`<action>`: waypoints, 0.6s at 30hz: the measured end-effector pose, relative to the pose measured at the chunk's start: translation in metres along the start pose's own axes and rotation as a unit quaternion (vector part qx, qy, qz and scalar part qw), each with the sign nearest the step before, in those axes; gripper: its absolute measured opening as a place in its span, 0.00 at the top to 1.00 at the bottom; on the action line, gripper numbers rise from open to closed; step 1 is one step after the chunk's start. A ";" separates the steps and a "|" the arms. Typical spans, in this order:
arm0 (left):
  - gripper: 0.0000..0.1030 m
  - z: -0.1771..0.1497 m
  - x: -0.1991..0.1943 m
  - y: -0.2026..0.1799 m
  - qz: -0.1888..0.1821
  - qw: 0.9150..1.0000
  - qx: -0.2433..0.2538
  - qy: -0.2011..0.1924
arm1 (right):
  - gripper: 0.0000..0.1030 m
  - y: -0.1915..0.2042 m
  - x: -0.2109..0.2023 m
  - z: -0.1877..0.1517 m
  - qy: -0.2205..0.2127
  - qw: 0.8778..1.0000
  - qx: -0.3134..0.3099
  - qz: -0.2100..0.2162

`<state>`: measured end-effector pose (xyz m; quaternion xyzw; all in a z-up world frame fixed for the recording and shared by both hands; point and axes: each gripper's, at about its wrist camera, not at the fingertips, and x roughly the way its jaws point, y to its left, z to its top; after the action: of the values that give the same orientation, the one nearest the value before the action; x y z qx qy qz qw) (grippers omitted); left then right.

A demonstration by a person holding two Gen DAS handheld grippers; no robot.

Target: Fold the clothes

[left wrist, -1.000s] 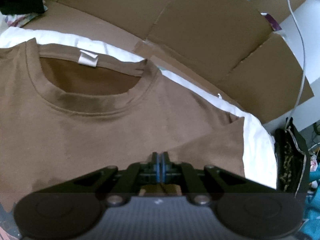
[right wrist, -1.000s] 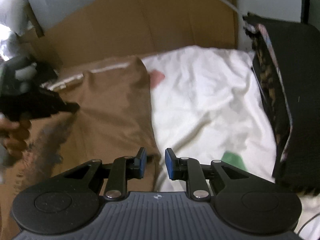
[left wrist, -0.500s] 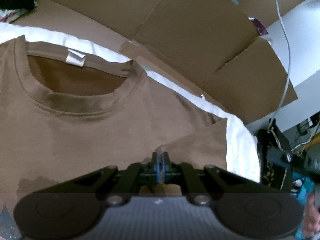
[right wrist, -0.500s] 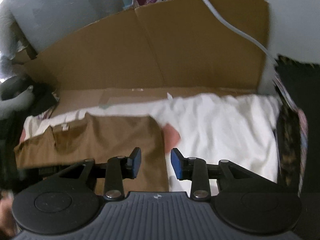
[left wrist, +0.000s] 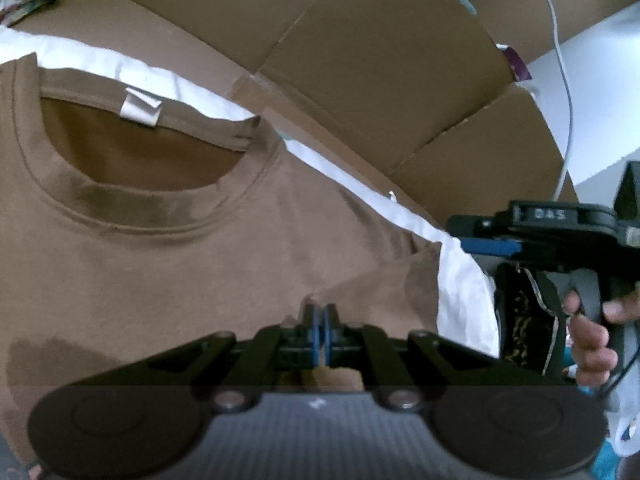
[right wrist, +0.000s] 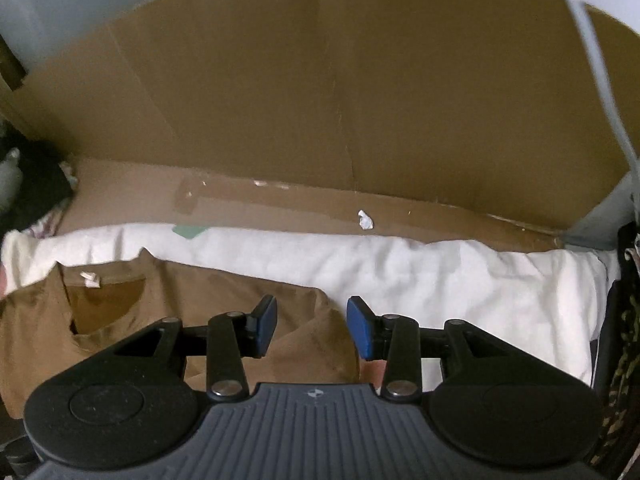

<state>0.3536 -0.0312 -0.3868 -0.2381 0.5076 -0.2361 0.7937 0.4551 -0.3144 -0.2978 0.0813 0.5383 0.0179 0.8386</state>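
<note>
Right gripper (right wrist: 311,326) swung rightward, opening empty above T-shirt (right wrist: 224,292) sleeve.

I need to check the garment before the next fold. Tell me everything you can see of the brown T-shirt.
The brown T-shirt is soft knit cloth, lying flat, front up, on a white sheet. Its ribbed round collar has a white label inside the back. One sleeve is folded inward across the chest. Darker patches mark the collar and lower front. The left gripper is shut on the folded sleeve's edge. The right gripper, jaws opening, holds nothing.
</note>
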 end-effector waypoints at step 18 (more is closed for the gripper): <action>0.98 -0.001 -0.003 0.005 -0.018 1.000 -0.009 -0.005 | 0.56 0.023 0.052 0.015 0.103 0.984 -0.064 -0.128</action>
<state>0.3525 -0.0252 -0.3884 -0.2556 0.5015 -0.2441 0.7896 0.4922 -0.2877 -0.3347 -0.0443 0.6253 -0.0473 0.7777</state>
